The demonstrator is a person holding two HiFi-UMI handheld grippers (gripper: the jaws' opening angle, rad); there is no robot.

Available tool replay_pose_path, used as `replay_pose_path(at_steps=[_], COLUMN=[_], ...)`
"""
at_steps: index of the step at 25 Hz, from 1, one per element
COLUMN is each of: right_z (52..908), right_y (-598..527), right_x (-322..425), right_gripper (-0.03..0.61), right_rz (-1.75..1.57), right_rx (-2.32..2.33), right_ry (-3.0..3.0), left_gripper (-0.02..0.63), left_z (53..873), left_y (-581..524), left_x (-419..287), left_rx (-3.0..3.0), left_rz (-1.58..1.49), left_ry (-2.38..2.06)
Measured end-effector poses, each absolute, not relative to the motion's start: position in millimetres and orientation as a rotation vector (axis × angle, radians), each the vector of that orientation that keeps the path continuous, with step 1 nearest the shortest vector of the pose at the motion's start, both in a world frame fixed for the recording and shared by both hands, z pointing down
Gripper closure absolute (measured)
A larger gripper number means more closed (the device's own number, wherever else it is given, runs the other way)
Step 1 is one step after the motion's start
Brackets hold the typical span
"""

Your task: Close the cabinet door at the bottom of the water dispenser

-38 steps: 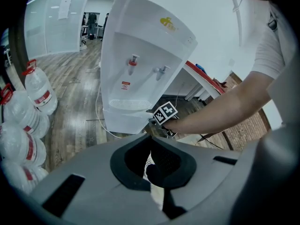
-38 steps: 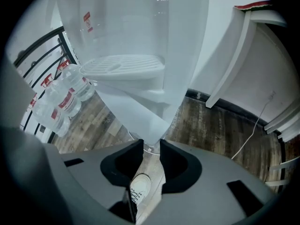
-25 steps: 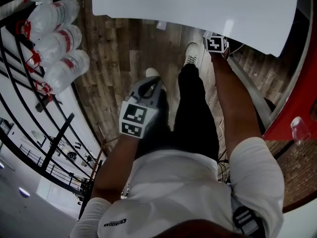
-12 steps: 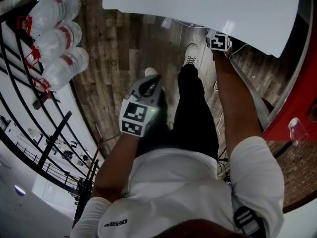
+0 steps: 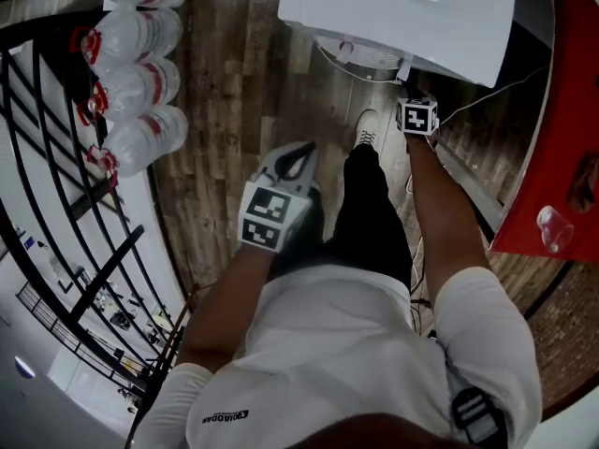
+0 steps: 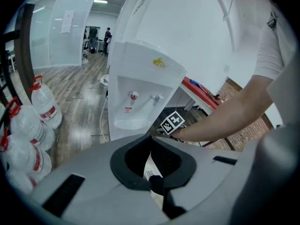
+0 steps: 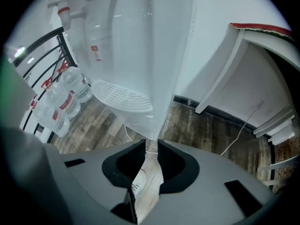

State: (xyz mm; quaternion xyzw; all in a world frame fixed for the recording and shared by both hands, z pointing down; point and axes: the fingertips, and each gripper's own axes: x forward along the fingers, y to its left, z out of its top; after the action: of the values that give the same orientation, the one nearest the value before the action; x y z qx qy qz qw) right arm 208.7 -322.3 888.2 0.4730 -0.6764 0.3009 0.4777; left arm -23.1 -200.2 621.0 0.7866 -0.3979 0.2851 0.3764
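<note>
The white water dispenser (image 5: 402,7) stands at the top of the head view, its drip tray (image 5: 363,52) facing me. In the left gripper view its lower front (image 6: 123,131) below the taps looks like a flat white face, and I see no door standing out. My right gripper (image 5: 417,116) hangs just in front of the dispenser's near corner (image 7: 157,125). Its jaws (image 7: 151,146) are a narrow gap apart with nothing between them. My left gripper (image 5: 301,152) is held back over my legs. Its jaws (image 6: 150,137) meet at the tips and hold nothing.
Several large water bottles (image 5: 131,92) lie along a black railing (image 5: 56,204) at the left. A red table (image 5: 547,148) with a clear cup (image 5: 552,227) is at the right. A cable (image 7: 243,130) runs over the wood floor beside a white shelf leg (image 7: 220,74).
In the head view the dispenser has shrunk and slid up and to the right. The right gripper, earlier at the dispenser's edge, now sits a little apart from it. The left gripper has hardly moved.
</note>
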Motion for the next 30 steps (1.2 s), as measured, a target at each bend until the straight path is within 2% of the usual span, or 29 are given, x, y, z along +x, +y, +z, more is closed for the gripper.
replay_pose_path(at_steps=[8, 12, 19, 24, 30], right_z=[781, 719, 549, 439, 365], right_y=[-302, -268, -178, -119, -70], right_x=[155, 99, 15, -4, 9], right_gripper=[0.532, 0.554, 0.555, 0.555, 0.555], right_rz=[0.747, 0.911, 1.032, 1.023, 0.868], right_rx=[1.192, 1.134, 1.031, 1.005, 1.015], right_ry=[-1.776, -1.986, -2.359, -2.569, -2.655], left_gripper=[0.617, 0.617, 0.617, 0.617, 0.617], left_z=[547, 514, 450, 416, 377], left_y=[-198, -184, -141, -114, -80], left_x=[-48, -67, -84, -79, -72], left_rx=[2.141, 2.169, 2.273, 2.361, 2.437], left_rz=[0.695, 0.654, 0.566, 0.496, 0.399], left_ry=[-1.046, -1.054, -1.018, -0.942, -0.934])
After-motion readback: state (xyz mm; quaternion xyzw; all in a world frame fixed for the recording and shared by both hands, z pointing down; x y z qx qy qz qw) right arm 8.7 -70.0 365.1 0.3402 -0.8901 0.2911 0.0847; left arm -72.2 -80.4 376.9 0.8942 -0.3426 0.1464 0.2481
